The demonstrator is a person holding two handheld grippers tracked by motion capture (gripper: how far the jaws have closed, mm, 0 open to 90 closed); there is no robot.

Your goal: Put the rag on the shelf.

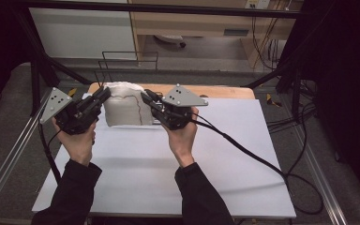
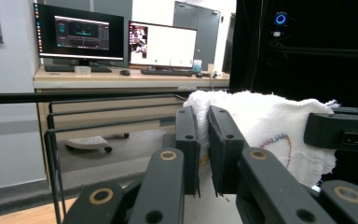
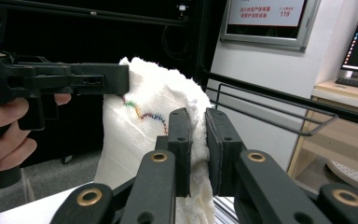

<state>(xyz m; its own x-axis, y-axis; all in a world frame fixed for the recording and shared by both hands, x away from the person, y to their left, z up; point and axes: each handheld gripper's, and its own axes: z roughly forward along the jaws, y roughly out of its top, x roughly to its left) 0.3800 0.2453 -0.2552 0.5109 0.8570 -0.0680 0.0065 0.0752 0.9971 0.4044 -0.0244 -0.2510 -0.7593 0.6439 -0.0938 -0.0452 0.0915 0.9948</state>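
A white towel [image 1: 122,108] with a thin line of coloured stitching hangs in the air between both grippers, above the far part of the white table sheet [image 1: 178,159]. My left gripper [image 1: 104,93] is shut on the towel's left top edge; in the left gripper view the towel [image 2: 270,126] is pinched between its jaws [image 2: 205,149]. My right gripper [image 1: 146,97] is shut on the towel's right top edge; in the right gripper view the towel [image 3: 144,126] hangs from its jaws [image 3: 198,149], and the left gripper [image 3: 116,77] grips the far corner.
A black wire rack [image 1: 126,60] stands behind the table's far edge. A wooden board [image 1: 225,91] lies under the sheet at the back. Black frame bars [image 1: 42,70] flank the table. A cable [image 1: 253,154] trails from the right gripper over the sheet.
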